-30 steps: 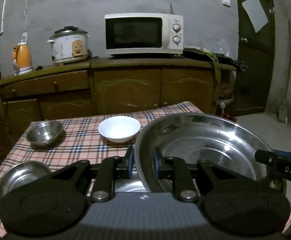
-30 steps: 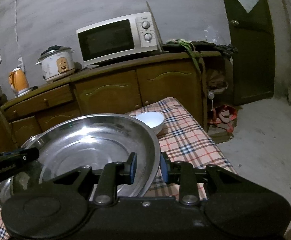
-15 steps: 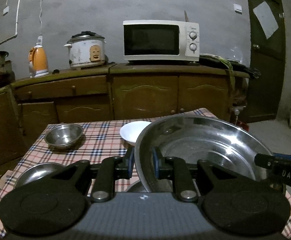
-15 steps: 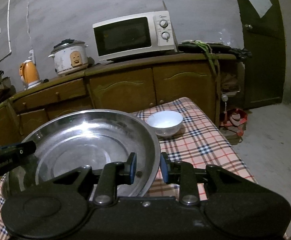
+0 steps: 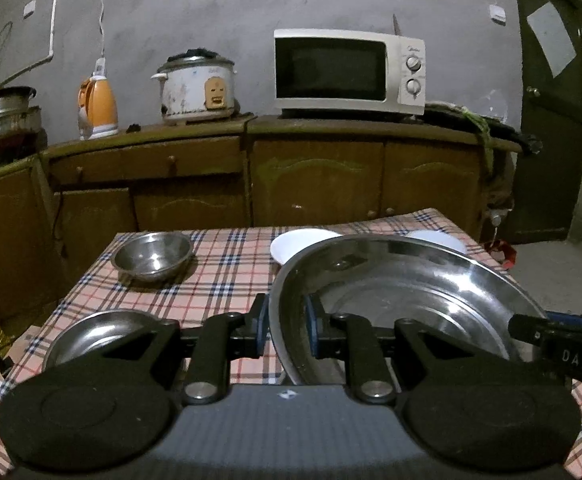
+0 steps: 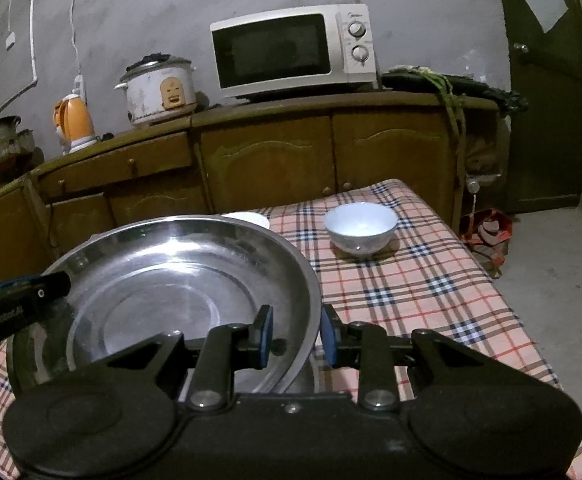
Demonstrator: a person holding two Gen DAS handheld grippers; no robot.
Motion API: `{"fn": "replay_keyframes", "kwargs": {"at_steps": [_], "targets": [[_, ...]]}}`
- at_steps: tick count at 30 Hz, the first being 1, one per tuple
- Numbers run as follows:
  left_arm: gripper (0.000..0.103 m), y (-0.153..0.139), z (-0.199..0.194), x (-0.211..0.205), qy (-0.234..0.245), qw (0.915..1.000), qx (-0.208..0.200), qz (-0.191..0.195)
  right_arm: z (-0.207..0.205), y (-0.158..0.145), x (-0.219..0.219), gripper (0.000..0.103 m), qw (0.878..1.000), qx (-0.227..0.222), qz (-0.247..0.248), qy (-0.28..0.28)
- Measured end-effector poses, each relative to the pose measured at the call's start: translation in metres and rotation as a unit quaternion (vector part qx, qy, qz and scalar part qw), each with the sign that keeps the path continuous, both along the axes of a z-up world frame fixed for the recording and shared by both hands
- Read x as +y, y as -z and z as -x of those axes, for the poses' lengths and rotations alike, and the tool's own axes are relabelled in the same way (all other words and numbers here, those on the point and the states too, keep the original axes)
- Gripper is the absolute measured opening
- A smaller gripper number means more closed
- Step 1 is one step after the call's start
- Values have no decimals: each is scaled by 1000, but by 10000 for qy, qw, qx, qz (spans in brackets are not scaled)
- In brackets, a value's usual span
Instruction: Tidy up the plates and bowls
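A large steel basin (image 5: 403, 292) is held above the plaid table by both grippers. My left gripper (image 5: 285, 330) is shut on its left rim. My right gripper (image 6: 297, 338) is shut on its right rim; the basin (image 6: 179, 280) fills the left of the right wrist view. A small steel bowl (image 5: 153, 254) sits far left, a steel plate (image 5: 95, 338) near left. A white plate (image 5: 299, 242) lies behind the basin. A white bowl (image 6: 361, 226) stands far right on the table.
The plaid tablecloth (image 6: 423, 292) covers the table. Behind it runs a wooden cabinet (image 5: 315, 172) with a microwave (image 5: 349, 72), rice cooker (image 5: 197, 88) and orange kettle (image 5: 97, 106). A dark door (image 6: 547, 80) is at right.
Both grippers have lifted and drawn back with the basin; more of the table shows, and the white bowl at the far right is now in full view.
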State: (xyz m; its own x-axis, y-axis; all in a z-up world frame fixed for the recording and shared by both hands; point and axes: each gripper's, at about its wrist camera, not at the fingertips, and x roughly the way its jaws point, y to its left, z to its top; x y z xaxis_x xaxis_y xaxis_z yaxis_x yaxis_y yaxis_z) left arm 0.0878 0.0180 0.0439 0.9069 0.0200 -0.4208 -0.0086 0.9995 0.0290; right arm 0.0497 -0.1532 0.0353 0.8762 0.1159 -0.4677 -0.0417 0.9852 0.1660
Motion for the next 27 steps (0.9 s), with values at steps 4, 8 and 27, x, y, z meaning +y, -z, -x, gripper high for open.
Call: {"fn": "replay_keyframes", "kwargs": {"at_steps": [4, 8, 27], "targets": [[19, 8, -3, 10, -84, 9999, 116, 24, -4, 6, 11, 33, 9999, 46, 67, -89], [19, 15, -7, 18, -134, 9997, 216, 28, -11, 14, 20, 33, 9997, 146, 101, -160], [19, 66, -32, 25, -69, 9974, 713, 25, -40, 71, 30, 33, 9969, 703, 300, -184]]}}
